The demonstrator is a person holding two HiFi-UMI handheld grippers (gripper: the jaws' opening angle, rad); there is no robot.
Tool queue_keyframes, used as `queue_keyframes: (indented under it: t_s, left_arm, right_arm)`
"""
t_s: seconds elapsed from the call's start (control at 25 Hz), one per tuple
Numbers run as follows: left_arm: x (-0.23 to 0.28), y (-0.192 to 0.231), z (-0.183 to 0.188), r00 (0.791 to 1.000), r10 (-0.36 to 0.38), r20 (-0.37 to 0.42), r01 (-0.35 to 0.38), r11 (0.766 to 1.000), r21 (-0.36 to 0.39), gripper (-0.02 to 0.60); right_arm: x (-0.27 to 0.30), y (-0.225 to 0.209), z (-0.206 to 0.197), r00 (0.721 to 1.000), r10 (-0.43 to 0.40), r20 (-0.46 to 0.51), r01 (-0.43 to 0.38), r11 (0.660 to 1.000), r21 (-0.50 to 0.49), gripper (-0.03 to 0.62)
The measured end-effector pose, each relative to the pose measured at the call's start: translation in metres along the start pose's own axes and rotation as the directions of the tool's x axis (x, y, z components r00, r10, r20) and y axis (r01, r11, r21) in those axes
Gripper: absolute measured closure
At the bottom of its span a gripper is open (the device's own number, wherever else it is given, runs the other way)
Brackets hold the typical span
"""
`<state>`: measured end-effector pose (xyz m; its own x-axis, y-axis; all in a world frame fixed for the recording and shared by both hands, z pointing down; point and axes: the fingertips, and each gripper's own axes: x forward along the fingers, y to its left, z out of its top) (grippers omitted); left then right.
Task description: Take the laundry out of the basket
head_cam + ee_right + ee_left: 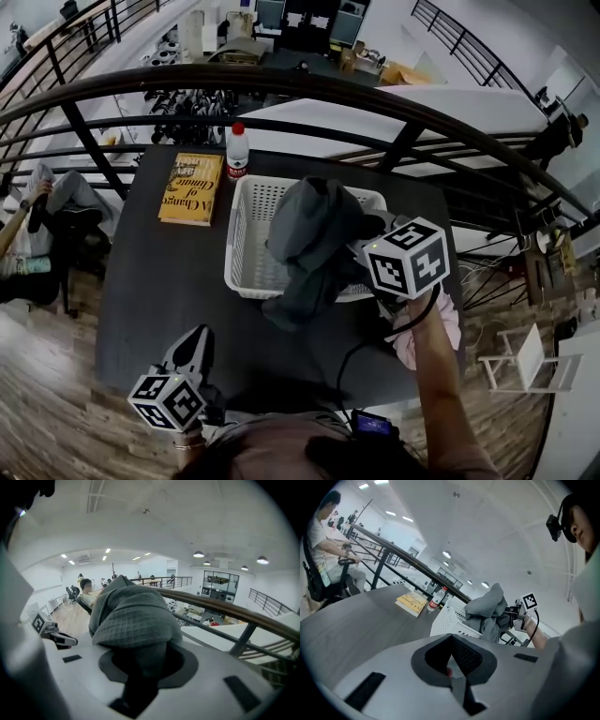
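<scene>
Counted: 1 grey waffle-weave cloth point(314, 230), 1 white perforated plastic basket point(246, 234), 1 yellow book point(192, 187), 1 clear bottle w/ red cap point(237, 152) & 2 tools, on or over the dark tabletop point(150, 300). The right tool point(140, 667) was clamped on the cloth, which hung over the basket's right half & past its front rim, burying the tool's tips & hiding much of the basket's inside. The left tool point(452, 679) was closed w/ nothing in it near the tabletop's front edge; book & bottle sat just left of the basket, black railing point(281, 80) beyond.
</scene>
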<state>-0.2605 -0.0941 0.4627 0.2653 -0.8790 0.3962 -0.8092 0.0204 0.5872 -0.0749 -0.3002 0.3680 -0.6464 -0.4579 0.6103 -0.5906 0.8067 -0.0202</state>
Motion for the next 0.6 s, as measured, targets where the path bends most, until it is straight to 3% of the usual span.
queue_keyframes:
  t_s: [0.6]
  left_arm:
    - [-0.010,-0.065,-0.025,0.998,-0.070,0.001,0.069,0.995,0.073,0.584]
  right_arm:
    - [-0.103,-0.001,0.035,0.974,-0.072,0.215,0.085,0.995,-0.052,0.484]
